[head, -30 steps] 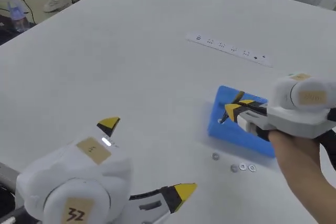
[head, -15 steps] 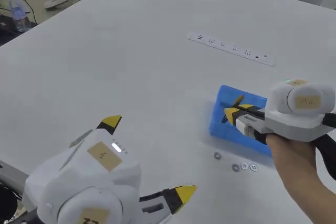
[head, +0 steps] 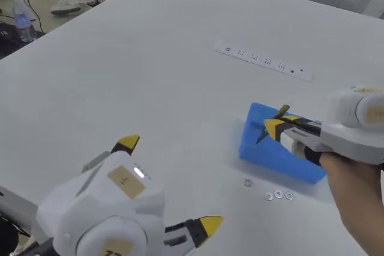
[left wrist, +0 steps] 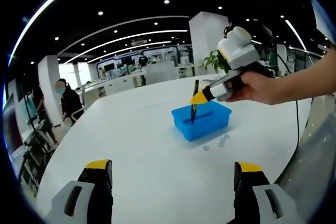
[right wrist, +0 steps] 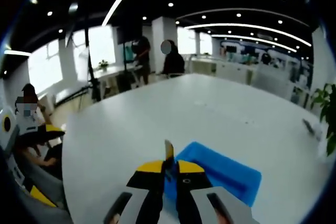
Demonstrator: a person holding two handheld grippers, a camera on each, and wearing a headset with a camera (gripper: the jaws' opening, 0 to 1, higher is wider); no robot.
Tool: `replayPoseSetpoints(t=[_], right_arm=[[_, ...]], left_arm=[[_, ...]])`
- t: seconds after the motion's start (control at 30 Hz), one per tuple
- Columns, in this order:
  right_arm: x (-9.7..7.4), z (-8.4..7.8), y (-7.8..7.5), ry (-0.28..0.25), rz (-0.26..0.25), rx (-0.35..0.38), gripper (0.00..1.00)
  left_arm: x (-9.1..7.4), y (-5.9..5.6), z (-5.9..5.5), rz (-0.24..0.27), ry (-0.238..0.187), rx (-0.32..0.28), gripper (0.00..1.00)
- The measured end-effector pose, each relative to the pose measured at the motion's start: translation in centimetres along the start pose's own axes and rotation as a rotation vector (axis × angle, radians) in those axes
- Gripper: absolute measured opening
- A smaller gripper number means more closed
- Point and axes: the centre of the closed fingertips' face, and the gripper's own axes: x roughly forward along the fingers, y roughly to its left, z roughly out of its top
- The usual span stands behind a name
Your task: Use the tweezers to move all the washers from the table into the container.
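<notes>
The container (head: 276, 157) is bright blue on the pale grey-white desk (head: 150, 76). The washers (head: 278, 194) are silvery and the tweezers (left wrist: 195, 88) dark. The left gripper (head: 168, 184) and right gripper (head: 273, 123) are white, their black jaws tipped yellow. The far power strip (head: 264, 62) is white.

The left gripper (head: 168, 184) sits low and close to the person, its yellow-tipped jaws spread wide with nothing between them; the right gripper (head: 271, 129) comes in from the right, gripped in the person's right hand (head: 351, 187) and aimed leftward; its jaws are pressed close together, pinching the tweezers (left wrist: 194, 104), whose tips hang downward; the two grippers are well apart.
</notes>
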Motion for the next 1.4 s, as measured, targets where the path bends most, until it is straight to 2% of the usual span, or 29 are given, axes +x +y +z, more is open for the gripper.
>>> replayPoseSetpoints(t=[0.17, 0.33, 0.57, 0.7, 0.83, 0.93, 1.07, 1.1, 1.3, 1.4], right_arm=[[-1.6, 0.3, 0.9, -0.03, 0.003, 0.011, 0.04], [-2.5, -0.2, 2.1, -0.027, 0.028, 0.013, 0.04], [-2.4, -3.4, 3.2, 0.04, 0.043, 0.0, 0.04], [-1.8, -5.0, 3.3, 0.07, 0.045, 0.001, 0.04], [-1.3, -5.7, 3.3, 0.085, 0.042, -0.008, 0.04], [-1.0, -6.2, 3.2, 0.097, 0.054, 0.0, 0.04], [-0.8, -6.7, 3.1, 0.11, 0.055, -0.017, 0.04], [-0.8, -6.5, 3.1, 0.095, 0.055, -0.019, 0.04], [-0.8, -6.6, 2.8, 0.088, 0.048, -0.015, 0.04], [-0.9, -6.8, 3.0, 0.089, 0.038, -0.05, 0.03]], left_arm=[[0.0, 0.0, 0.0, 0.001, -0.001, 0.008, 0.99], [0.0, -0.1, -0.2, -0.001, 0.01, 0.02, 0.99], [0.0, -0.1, -0.3, -0.002, 0.02, 0.03, 0.99], [0.1, -0.2, -0.5, -0.003, 0.03, 0.038, 0.99], [0.1, -0.2, -0.6, -0.003, 0.038, 0.046, 0.99], [0.1, -0.2, -0.3, -0.004, 0.019, 0.031, 0.99], [0.1, -0.1, -0.4, -0.001, 0.026, 0.027, 0.99], [0.1, -0.2, -0.4, -0.002, 0.028, 0.029, 0.99], [0.1, -0.2, -0.5, -0.004, 0.031, 0.036, 0.99], [0.1, -0.1, -0.6, 0.002, 0.039, 0.043, 0.96]])
